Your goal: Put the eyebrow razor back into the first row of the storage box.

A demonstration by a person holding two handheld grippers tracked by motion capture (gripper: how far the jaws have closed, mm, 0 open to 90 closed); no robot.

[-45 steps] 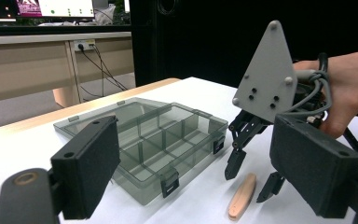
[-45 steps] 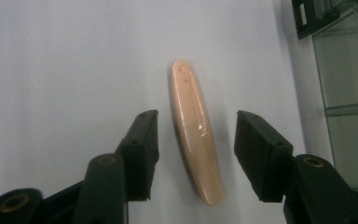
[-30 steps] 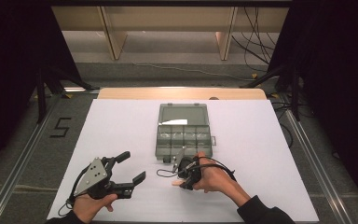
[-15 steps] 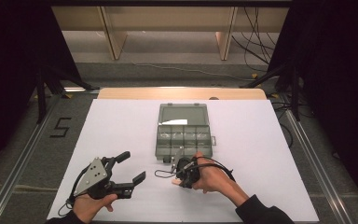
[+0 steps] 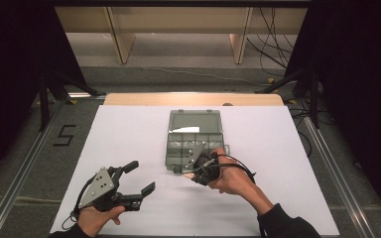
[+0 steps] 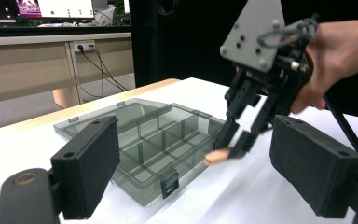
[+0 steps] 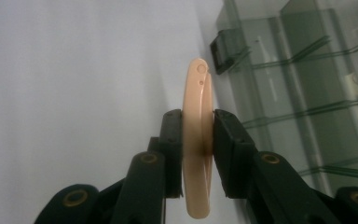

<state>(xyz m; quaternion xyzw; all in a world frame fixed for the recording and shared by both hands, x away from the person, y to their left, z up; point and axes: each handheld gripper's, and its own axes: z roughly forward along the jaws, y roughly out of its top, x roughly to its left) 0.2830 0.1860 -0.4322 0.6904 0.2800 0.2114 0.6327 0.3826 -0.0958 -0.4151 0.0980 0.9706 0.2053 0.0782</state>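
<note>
A flat peach-coloured plastic piece (image 7: 196, 93) stands on edge between the pads of my right gripper (image 7: 197, 135), which is shut on it. In the high view this gripper (image 5: 187, 170) hovers just off the near edge of the clear grey compartment box (image 5: 194, 141). The left gripper view shows the right gripper (image 6: 230, 148) with the piece (image 6: 217, 157) a little above the table, next to the box (image 6: 158, 144). The box lies open with its lid (image 5: 196, 121) folded back, and its compartments look empty. My left gripper (image 5: 140, 177) is open at the near left, with nothing between its jaws.
The box sits mid-table on a white table top (image 5: 129, 134). A black latch (image 6: 168, 183) sticks out from the box's near wall. A wooden strip (image 5: 193, 99) edges the far side. Dark frame rails and cables (image 5: 278, 44) run beyond the table.
The right hand has lifted off the table and come a little closer to the box, carrying the peach piece. The left gripper has stayed where it was.
</note>
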